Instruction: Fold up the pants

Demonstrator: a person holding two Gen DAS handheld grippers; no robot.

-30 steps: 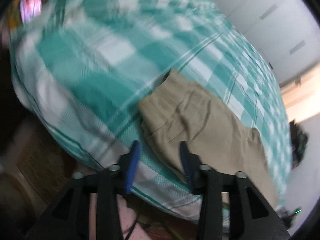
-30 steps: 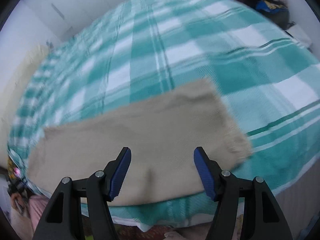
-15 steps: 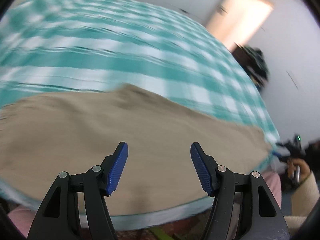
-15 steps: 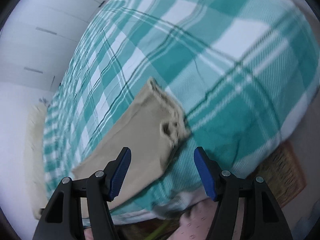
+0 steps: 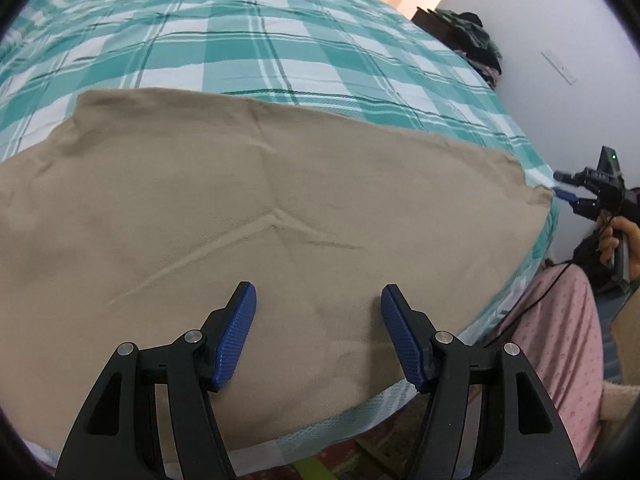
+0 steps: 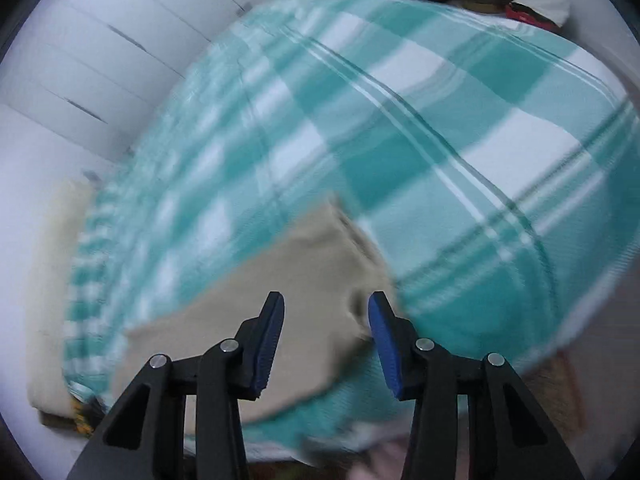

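Tan pants (image 5: 240, 208) lie flat and lengthwise along the near edge of a bed with a teal and white checked cover (image 5: 248, 44). My left gripper (image 5: 318, 308) hovers open over the middle of the cloth near its front edge, with nothing pinched. In the left wrist view my right gripper (image 5: 562, 187), held by a hand, points at the pants' right end. In the blurred right wrist view that end of the pants (image 6: 304, 280) lies below my right gripper (image 6: 326, 320). Its jaws are closing, with the cloth's corner seen between the blue pads, which do not press on it.
A dark heap of clothes (image 5: 472, 36) sits past the bed's far right corner. White cupboard doors (image 6: 100, 60) line the wall behind the bed. A leg in pink patterned cloth (image 5: 560, 320) stands against the bed's near edge. A cream pillow (image 6: 52, 280) lies at the far end.
The left gripper swept along the pants from the waist end to their middle, rolled level and opened wider. The right gripper shifted to the pants' end and its jaws narrowed.
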